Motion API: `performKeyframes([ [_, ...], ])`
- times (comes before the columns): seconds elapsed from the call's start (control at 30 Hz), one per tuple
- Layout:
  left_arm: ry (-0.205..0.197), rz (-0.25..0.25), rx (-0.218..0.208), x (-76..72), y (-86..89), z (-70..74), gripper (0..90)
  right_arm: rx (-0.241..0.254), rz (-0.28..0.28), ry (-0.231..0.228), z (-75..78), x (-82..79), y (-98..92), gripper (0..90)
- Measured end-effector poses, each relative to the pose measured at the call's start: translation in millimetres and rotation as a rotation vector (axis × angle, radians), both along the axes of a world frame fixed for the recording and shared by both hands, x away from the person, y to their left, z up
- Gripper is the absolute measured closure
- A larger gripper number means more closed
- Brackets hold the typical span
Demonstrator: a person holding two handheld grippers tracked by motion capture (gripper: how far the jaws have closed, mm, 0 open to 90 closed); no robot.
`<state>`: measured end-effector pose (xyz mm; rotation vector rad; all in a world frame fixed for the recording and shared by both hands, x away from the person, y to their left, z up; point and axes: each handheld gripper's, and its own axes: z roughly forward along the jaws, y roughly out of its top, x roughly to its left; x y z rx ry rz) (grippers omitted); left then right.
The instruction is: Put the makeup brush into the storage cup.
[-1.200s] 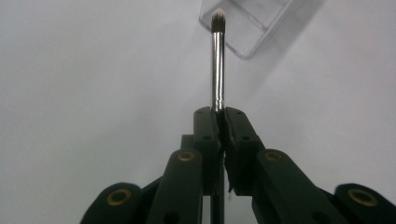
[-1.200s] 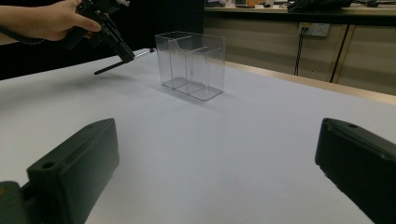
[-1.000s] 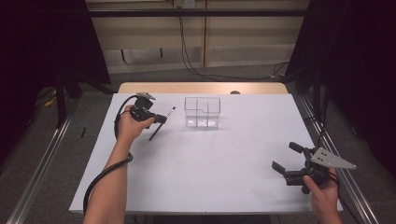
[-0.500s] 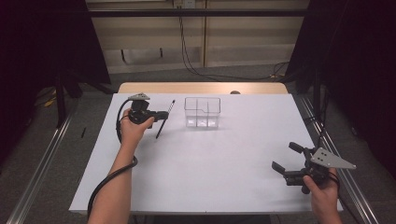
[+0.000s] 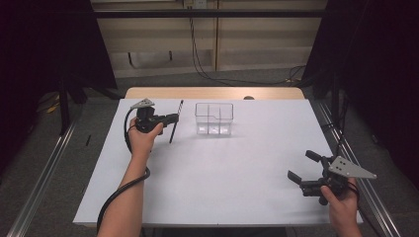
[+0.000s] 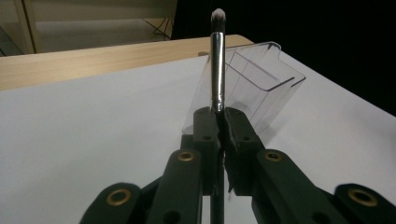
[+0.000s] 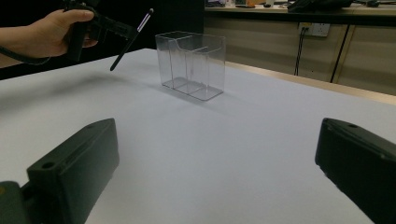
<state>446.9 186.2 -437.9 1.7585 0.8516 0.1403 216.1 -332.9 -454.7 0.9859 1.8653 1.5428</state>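
Upright, brush (image 6: pixel 217 65) sits pinched between left gripper (image 6: pixel 219 122) jaws.

Slim black makeup brush (image 5: pixel 175 122) tilted, bristles up, raised beside empty clear compartmented organizer (image 5: pixel 214 118)

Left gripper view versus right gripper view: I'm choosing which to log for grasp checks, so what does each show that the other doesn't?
The left gripper view alone shows the grip itself: the left tongs shut on the brush, with the metal ferrule and bristle tip standing above them.

The right gripper view alone shows the right tongs open with nothing between them, the hand on the left tongs, and the brush's dark handle end hanging clear of the table.

Both show the brush, the clear divided organizer and the white table.
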Motion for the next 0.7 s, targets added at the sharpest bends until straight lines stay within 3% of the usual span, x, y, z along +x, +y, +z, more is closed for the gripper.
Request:
performKeyframes([
  [0.13,-0.026,0.012,-0.048,-2.6,-1.3,1.8,84.2,0.004,-0.001,0.000,0.0,0.0,0.0,0.0],
  [0.33,-0.050,0.028,-0.088,-4.2,-2.9,4.7,84.2,0.003,-0.001,0.001,-0.1,-0.1,-0.3,0.0],
  [0.7,-0.071,0.020,-0.114,-4.0,-6.9,10.3,84.2,0.000,0.001,-0.001,-0.4,0.3,-0.1,0.0],
])
